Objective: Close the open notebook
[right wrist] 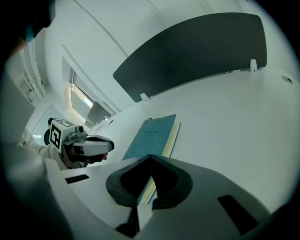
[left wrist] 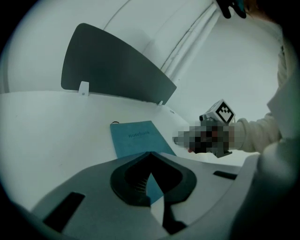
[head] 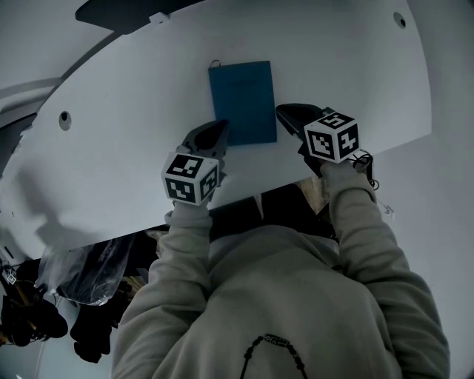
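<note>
Jaws together beside closed blue notebook lying flat.

One notebook, one table, one panel — two grippers

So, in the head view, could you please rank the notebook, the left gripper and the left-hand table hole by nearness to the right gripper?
1. The notebook: immediately left of the right gripper.
2. The left gripper: at the notebook's near left corner.
3. The table hole: far left.
</note>
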Demonstrator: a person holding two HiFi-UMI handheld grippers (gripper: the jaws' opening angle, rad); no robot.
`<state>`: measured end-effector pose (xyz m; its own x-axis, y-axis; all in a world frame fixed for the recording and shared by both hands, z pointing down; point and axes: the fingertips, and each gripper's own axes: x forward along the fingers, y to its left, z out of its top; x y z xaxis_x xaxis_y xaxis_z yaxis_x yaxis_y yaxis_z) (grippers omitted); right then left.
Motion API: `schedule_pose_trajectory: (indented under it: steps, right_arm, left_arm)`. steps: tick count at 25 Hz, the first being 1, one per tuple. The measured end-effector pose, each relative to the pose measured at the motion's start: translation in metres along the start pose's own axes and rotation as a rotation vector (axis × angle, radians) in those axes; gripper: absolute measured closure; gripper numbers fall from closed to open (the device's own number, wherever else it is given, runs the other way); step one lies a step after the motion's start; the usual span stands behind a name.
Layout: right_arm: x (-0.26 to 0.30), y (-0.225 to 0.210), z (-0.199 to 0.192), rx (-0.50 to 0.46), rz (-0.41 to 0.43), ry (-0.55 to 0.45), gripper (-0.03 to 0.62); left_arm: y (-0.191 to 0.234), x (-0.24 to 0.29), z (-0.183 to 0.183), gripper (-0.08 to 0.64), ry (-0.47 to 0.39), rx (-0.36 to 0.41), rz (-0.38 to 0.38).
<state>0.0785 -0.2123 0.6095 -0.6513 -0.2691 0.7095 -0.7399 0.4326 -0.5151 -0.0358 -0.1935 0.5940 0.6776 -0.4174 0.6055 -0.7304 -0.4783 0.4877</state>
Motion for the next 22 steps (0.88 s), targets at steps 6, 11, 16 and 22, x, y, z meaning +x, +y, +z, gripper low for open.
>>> schedule_pose_trajectory:
  steps: [6, 11, 16, 22]
  right_arm:
    - [0.017, -0.013, -0.006, 0.075, 0.012, 0.017, 0.446]
    - [0.031, -0.013, -0.015, 0.106, 0.026, 0.032, 0.426]
    - [0.036, -0.013, -0.019, 0.128, 0.038, 0.037, 0.422]
    - [0.037, -0.013, -0.018, 0.174, 0.070, 0.042, 0.422]
  left_arm:
    - [0.016, 0.008, -0.020, 0.565, 0.053, -0.030, 0.021]
    - [0.019, 0.011, -0.029, 0.565, 0.080, 0.009, 0.040]
    - [0.021, 0.016, -0.037, 0.565, 0.105, -0.030, 0.023]
    - [0.023, 0.018, -0.054, 0.565, 0.178, -0.049, 0.016]
